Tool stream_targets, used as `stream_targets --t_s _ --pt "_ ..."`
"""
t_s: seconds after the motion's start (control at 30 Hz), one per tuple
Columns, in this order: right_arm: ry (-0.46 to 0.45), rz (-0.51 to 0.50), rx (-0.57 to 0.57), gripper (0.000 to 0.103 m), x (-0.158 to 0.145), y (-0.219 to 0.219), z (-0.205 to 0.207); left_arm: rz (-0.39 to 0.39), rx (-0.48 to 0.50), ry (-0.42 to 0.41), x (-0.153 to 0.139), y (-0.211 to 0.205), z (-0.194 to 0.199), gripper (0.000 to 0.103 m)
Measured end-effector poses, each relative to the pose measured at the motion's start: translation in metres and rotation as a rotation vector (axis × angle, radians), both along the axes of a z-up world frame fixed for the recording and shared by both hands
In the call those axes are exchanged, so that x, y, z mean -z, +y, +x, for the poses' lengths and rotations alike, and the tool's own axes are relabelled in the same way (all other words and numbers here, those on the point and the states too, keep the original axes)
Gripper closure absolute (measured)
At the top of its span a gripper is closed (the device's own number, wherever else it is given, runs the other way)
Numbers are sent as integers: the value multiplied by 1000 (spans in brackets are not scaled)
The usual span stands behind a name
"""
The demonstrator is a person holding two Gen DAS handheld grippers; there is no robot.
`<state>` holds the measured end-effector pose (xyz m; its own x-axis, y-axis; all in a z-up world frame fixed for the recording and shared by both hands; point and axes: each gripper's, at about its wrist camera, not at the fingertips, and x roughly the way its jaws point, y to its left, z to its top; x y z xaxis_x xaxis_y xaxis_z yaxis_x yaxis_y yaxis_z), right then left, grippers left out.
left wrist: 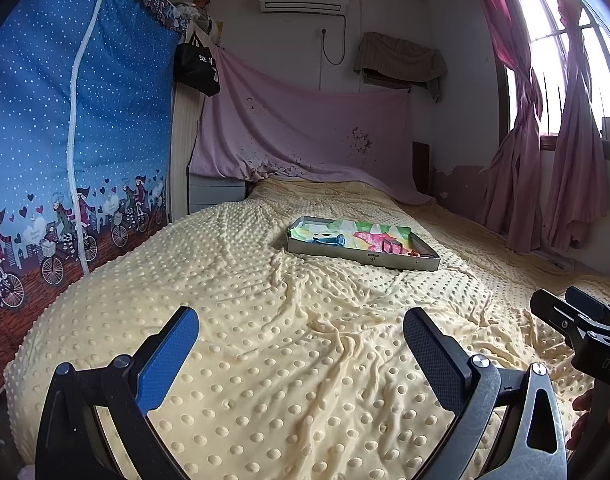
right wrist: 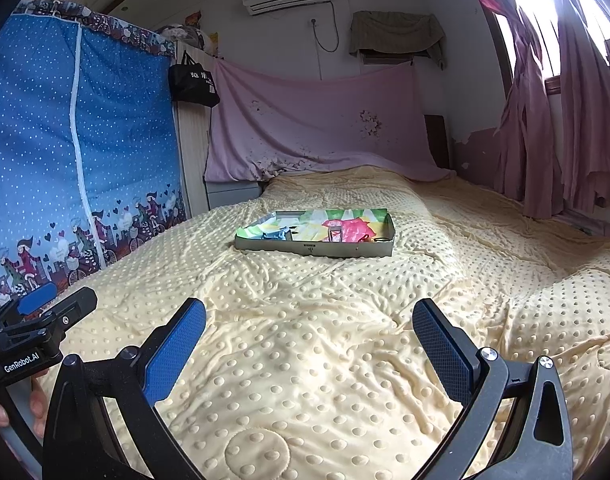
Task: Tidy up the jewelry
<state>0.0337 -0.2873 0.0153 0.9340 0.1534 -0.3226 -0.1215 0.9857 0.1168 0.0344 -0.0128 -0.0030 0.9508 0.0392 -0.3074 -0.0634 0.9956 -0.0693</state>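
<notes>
Jewelry pieces [right wrist: 337,234] lie in a shallow tray [right wrist: 313,249] mid-bed, well apart from both grippers. Left gripper [left wrist: 301,336] and right gripper [right wrist: 309,328] hover over the yellow dotted blanket [right wrist: 305,380], fingers spread wide, holding nothing.

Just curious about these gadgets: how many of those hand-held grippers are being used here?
2. The left hand-held gripper hovers open over the yellow blanket; the right hand-held gripper, also open, is beside it. Both are short of the tray. None appears hidden.

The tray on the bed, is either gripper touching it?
No, the tray lies far up the yellow blanket, with both open grippers well short of it.
</notes>
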Motion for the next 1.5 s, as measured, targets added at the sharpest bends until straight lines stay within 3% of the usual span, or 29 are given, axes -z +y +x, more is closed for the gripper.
stream_targets --t_s 1.5 --pt "5 -4 2 1 0 -1 -3 -4 5 8 7 -4 -3 0"
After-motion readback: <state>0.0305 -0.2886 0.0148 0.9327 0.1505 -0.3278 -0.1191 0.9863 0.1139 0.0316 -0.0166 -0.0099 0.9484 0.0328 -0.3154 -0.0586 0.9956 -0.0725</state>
